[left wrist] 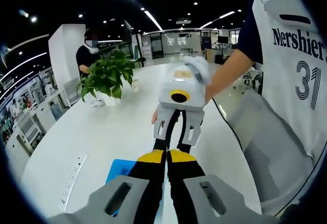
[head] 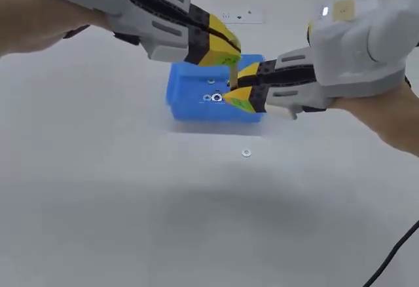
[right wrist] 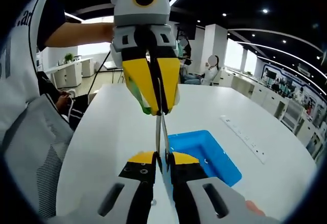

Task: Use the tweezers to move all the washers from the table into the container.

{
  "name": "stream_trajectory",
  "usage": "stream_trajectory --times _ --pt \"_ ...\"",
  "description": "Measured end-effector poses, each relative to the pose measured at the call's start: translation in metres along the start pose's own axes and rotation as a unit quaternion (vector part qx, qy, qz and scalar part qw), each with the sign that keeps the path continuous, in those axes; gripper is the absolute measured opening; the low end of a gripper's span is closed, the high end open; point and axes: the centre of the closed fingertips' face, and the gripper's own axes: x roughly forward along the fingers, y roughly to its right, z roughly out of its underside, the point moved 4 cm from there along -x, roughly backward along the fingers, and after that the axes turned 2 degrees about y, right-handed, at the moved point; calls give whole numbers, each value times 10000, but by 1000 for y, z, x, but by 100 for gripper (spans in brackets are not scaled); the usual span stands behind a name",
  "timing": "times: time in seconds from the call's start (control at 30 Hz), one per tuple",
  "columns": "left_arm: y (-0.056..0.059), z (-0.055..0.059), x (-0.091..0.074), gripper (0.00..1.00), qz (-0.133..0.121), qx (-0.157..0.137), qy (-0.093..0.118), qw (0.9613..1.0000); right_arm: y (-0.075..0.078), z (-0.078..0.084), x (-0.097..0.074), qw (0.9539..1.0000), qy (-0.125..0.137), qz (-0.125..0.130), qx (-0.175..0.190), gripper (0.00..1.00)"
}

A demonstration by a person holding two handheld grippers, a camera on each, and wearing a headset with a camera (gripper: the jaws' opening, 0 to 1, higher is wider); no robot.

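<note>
Head view: tweezers (head: 233, 77) over container (head: 180, 107)

Left tool (left wrist: 166, 158), jaws together, faces the right tool (left wrist: 174, 141) beside a blue container (left wrist: 119, 171)

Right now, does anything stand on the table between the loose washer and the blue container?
Nothing visible does. The washer lies on the table just in front of the container; the left gripper and right gripper hover over it.
</note>
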Motion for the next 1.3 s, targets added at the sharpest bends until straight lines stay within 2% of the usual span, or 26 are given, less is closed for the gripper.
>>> stream_trajectory --times 0.17,0.4,0.5,0.57,0.67,0.8,0.9,1.1,1.17,1.3 --pt "17 6 2 5 63 -79 3 9999 -18 6 -1 10000 -41 -90 -1 12" --pt "35 18 9 5 136 -255 -6 9996 -37 20 -1 9995 -192 -252 30 12" --pt "37 27 13 5 164 -331 -42 9993 -44 28 -2 9991 -265 -322 54 12" --pt "43 27 14 5 177 -420 -6 9990 -47 31 -2 9991 -266 -330 57 12" --pt "46 34 19 5 204 -473 -50 9987 -54 39 -2 9989 -325 -333 100 12" --pt "51 38 23 5 205 -474 -74 9986 -56 46 -1 9986 -398 -332 120 12" --pt "50 39 25 5 161 -559 -16 9983 -54 50 -3 9985 -419 -323 166 12" --pt "48 40 29 5 142 -613 -112 9980 -47 57 -6 9987 -410 -218 220 12" --pt "48 39 34 5 149 -615 -112 9979 -44 59 -7 9986 -427 -198 224 12" --pt "53 26 54 5 105 -598 -132 9981 -38 64 -8 9986 -448 -121 261 12"
